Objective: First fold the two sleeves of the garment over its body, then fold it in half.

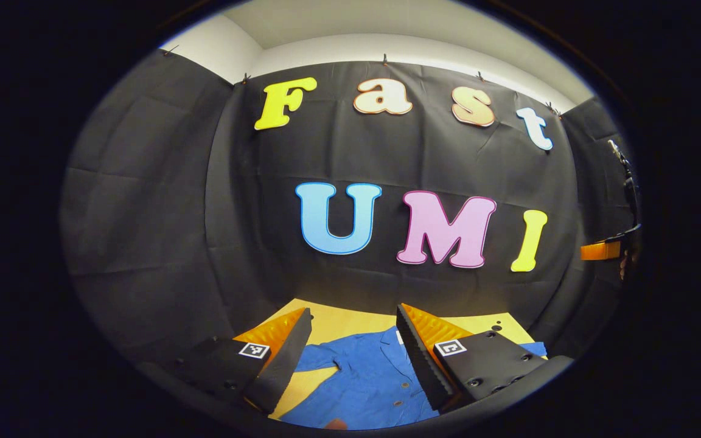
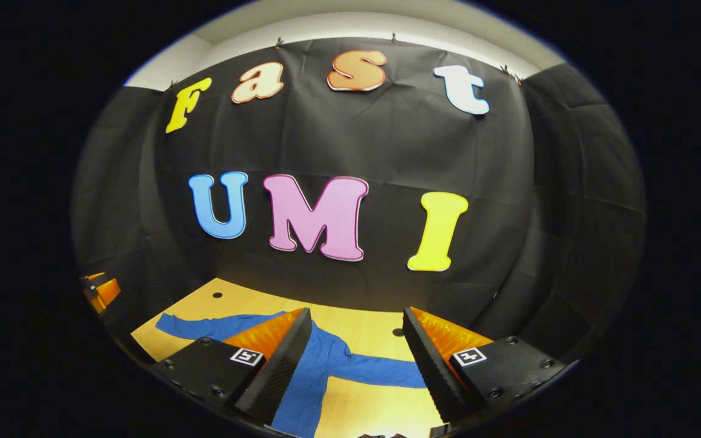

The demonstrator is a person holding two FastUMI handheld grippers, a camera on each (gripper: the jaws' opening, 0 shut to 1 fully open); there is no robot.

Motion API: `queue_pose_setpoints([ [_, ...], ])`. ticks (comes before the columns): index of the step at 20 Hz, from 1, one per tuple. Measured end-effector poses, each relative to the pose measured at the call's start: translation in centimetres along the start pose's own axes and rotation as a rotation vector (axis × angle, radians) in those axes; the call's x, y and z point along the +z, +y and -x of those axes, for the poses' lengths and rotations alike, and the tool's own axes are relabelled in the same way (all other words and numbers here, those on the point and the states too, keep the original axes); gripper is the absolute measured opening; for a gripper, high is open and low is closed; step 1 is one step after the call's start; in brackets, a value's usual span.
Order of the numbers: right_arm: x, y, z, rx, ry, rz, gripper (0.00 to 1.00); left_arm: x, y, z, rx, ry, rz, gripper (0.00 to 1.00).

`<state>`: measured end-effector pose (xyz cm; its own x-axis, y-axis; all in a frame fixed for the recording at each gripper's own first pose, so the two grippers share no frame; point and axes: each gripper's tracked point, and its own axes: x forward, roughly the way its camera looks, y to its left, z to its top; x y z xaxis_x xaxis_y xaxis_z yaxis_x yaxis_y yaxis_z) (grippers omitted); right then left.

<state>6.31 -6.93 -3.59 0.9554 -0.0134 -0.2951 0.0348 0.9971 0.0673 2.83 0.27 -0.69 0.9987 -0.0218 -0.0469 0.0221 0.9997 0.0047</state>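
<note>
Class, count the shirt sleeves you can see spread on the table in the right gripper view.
2. One sleeve stretches left across the table; the other sleeve runs right, between the right gripper fingers.

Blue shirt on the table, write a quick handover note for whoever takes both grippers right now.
Left gripper: open, holding nothing, above the blue shirt.
Right gripper: open, holding nothing, above the shirt's collar end.
Shirt: lies flat on the wooden table, buttons up, both sleeves spread out to the sides.
Done: no fold yet.
Left: fold each sleeve over the body, then fold the shirt in half.
</note>
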Motion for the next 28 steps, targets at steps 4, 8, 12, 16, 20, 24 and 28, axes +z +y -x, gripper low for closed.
queue_pose_setpoints([
  [4, -1.4, -1.9, -1.7, -0.018, 0.088, -0.059, 0.96, -0.9, 0.3, -0.7, -0.004, 0.024, 0.002, 0.81],
  [8, -3.0, -3.7, -3.5, -0.043, 0.145, -0.037, 0.96, -0.9, 0.2, -1.0, -0.003, 0.023, -0.006, 0.80],
  [12, -5.8, -6.8, -6.1, -0.066, 0.252, -0.021, 0.97, -1.4, -0.6, -1.8, -0.016, 0.026, -0.018, 0.79],
  [16, -10.8, -12.2, -9.7, -0.098, 0.426, -0.022, 0.96, -2.2, -2.8, -3.4, -0.028, 0.045, 0.003, 0.81],
  [20, -19.6, -19.2, -13.8, -0.140, 0.686, -0.054, 0.98, -2.3, -5.1, -5.3, -0.012, 0.067, -0.006, 0.81],
  [24, -30.0, -23.4, -17.7, -0.152, 0.956, -0.141, 0.98, -3.1, -6.1, -6.8, 0.040, 0.096, -0.041, 0.81],
  [28, -38.0, -26.8, -19.1, -0.197, 1.116, -0.240, 0.99, -5.0, -7.5, -8.1, 0.095, 0.175, -0.025, 0.81],
])
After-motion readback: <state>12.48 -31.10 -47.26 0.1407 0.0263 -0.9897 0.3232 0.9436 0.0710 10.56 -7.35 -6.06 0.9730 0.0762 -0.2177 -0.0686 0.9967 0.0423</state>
